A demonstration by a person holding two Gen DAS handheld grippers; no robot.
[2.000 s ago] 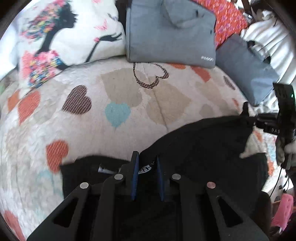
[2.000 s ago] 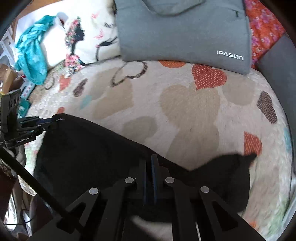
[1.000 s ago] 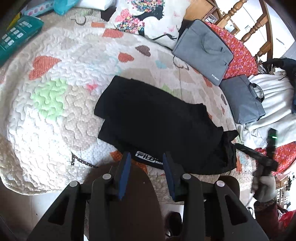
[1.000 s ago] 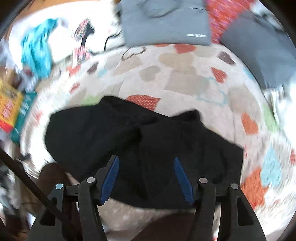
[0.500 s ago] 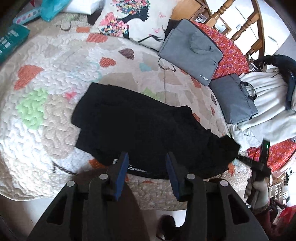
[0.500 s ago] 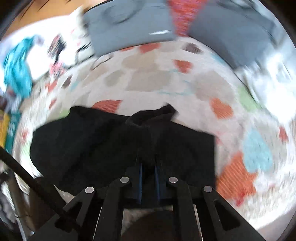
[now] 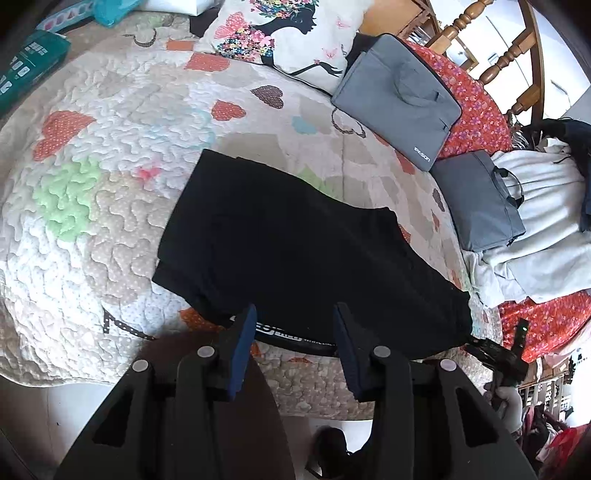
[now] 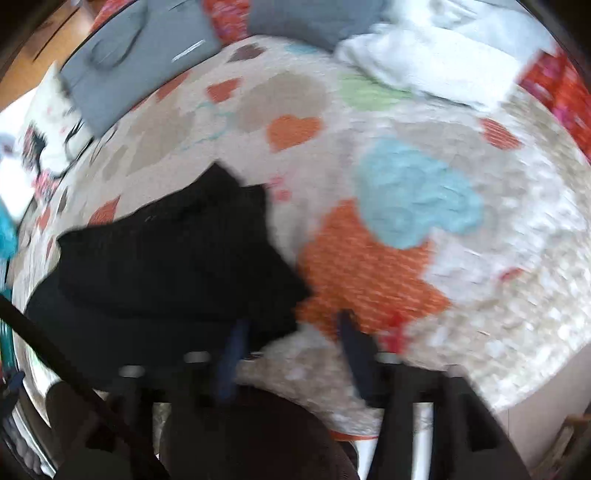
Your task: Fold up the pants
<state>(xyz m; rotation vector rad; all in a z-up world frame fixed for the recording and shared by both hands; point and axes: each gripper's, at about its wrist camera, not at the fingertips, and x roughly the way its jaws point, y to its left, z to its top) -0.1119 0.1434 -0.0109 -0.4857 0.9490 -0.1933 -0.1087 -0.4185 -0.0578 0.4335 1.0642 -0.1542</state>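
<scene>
Having just opened, both grippers' jaws hover empty above pants point(image 7: 303, 251).

Pants point(image 7: 295, 251) lie on the quilt point(image 7: 92, 206), two bags point(image 7: 399, 96) behind

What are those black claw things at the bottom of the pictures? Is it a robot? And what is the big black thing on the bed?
It is no robot. A person holds a grabber tool in each hand, and each tool has a little camera looking out along its two fingers. So one picture is from the left gripper and the other from the right gripper; that one is blurry.

The big black thing is a pair of pants, lying partly folded on a quilt with coloured hearts. Farther back lie a pillow with a picture on it and two grey bags.

Right now nothing is held. Both grippers have just been opening, their blue pads apart, with nothing pinched between them.
</scene>
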